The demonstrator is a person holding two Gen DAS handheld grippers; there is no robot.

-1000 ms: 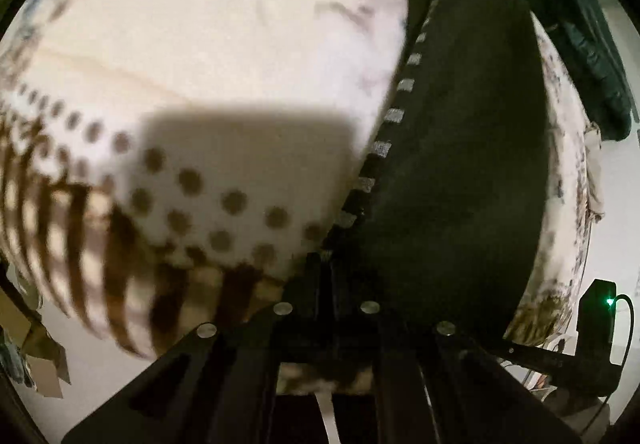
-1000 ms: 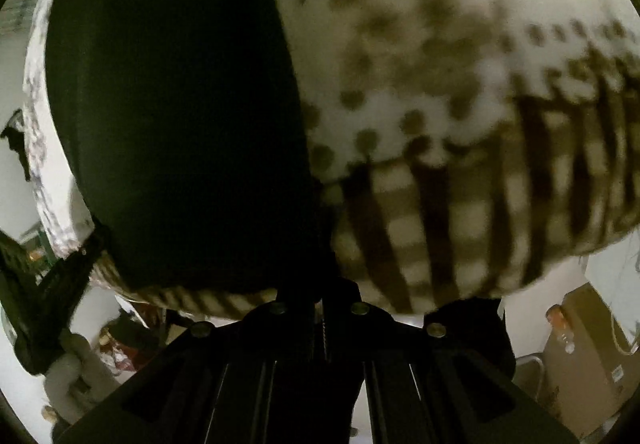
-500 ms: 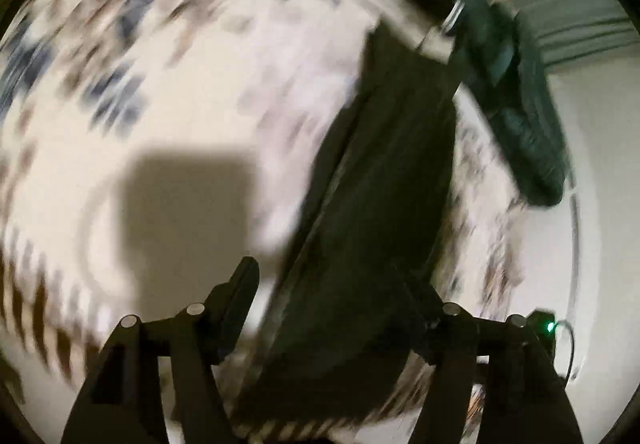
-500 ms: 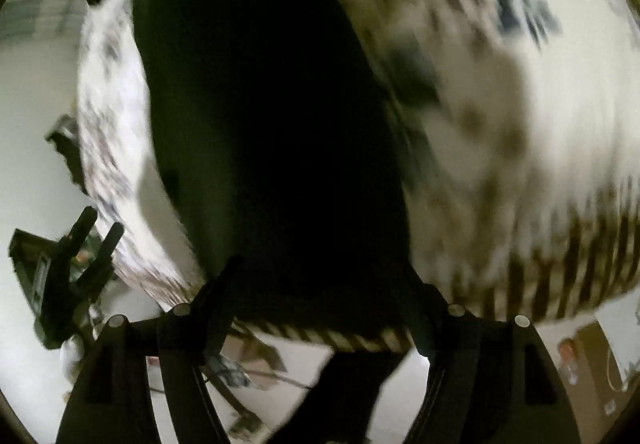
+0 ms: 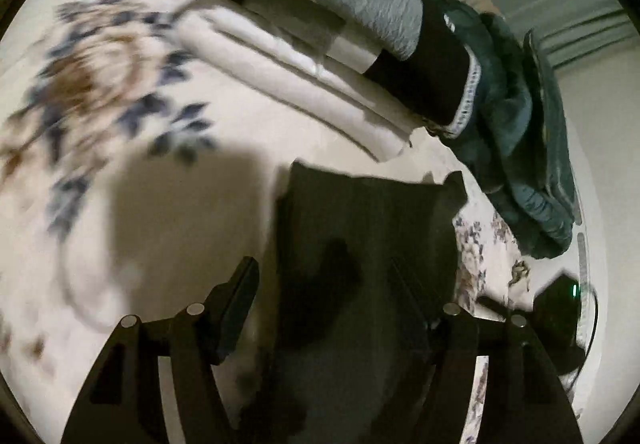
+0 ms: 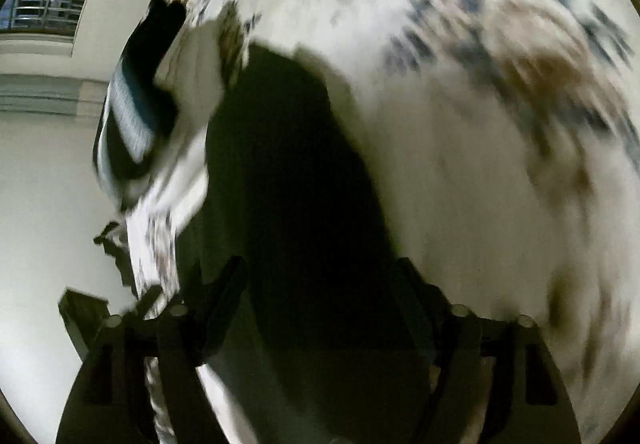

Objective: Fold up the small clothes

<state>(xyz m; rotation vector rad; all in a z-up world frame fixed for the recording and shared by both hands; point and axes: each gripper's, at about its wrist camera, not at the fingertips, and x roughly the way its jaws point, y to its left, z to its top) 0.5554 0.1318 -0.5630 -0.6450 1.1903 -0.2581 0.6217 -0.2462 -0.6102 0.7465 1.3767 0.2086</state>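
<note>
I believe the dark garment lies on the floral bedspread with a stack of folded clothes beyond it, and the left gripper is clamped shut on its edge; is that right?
Not quite. The left wrist view shows the left gripper with its fingers spread wide apart, clamping nothing. The rest holds: the dark garment lies on the floral bedspread, with the stack of folded clothes beyond it.
</note>
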